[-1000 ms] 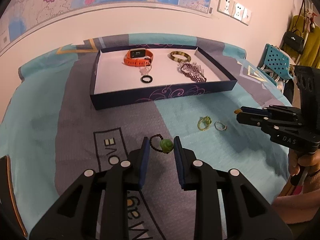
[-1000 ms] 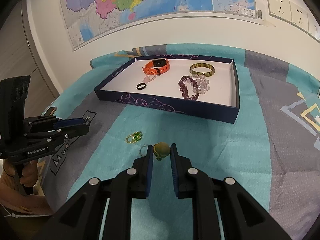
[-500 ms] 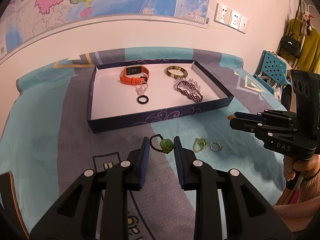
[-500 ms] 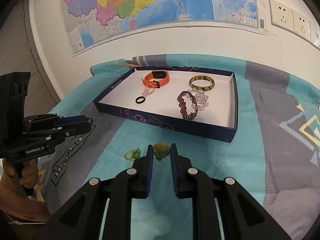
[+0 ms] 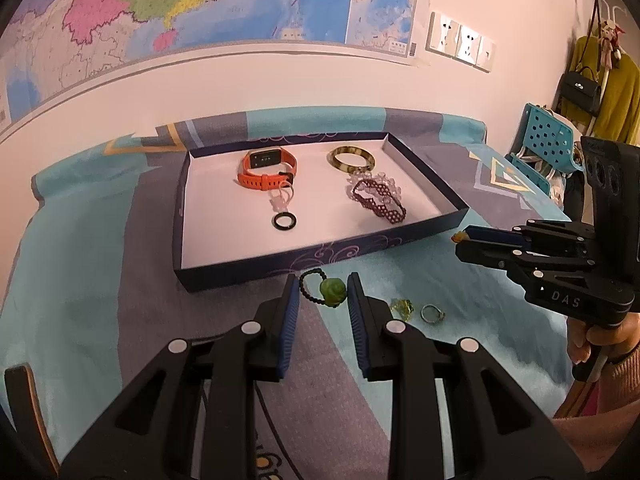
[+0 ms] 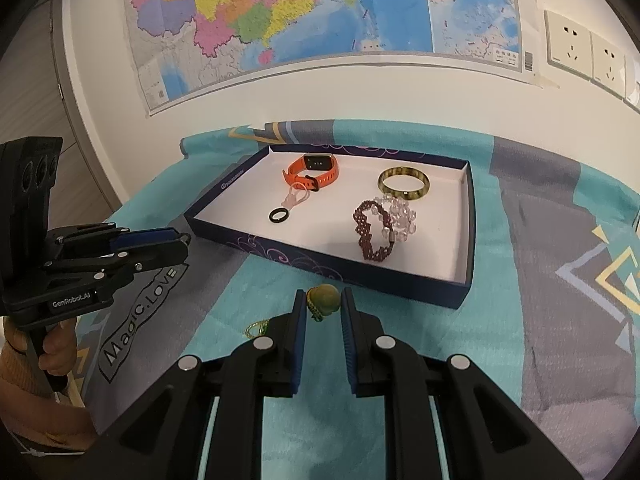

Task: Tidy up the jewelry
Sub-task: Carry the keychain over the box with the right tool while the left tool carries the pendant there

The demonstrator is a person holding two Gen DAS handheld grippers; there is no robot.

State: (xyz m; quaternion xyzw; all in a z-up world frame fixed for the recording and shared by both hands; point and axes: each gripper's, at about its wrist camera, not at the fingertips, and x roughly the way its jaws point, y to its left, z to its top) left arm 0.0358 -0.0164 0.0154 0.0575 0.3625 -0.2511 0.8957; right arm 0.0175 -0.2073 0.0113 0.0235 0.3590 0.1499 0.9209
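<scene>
Nearest the left wrist view, the left tool (image 5: 320, 298) is seen clamped on a green bead (image 5: 333, 292) strung on a thin loop of dark beads (image 5: 310, 289); the loop hangs out to the left of the bead, clear of the cloth below. In the right wrist view, the right tool (image 6: 323, 304) is closed on an olive-brown bead (image 6: 325, 298) with a short yellow-green cord (image 6: 315, 312) trailing under it.

Just beyond the left tool, on the teal and grey cloth (image 5: 100, 288) covering the table, a yellow-green ring (image 5: 402, 306) and a silver ring (image 5: 433, 313) are lying side by side, apart from each other. Both are outside the tray.

Further on, a shallow dark blue tray (image 5: 280, 270) with a white floor is set on the cloth. Inside it, toward the near left, a black ring (image 5: 284, 222) is noted, with a pale pink clasp piece (image 5: 282, 198) just behind it and an orange watch (image 5: 266, 168) at the far left. To the right, a maroon beaded bracelet (image 5: 378, 202) overlaps a clear beaded bracelet (image 5: 382, 184), and a yellow-brown bangle (image 5: 352, 157) lies behind them.

At the right edge, the other tool is held by a hand (image 5: 596, 338) in a pink sleeve. Farthest off, a wall map (image 5: 200, 12) and white sockets (image 5: 460, 46) are seen.
</scene>
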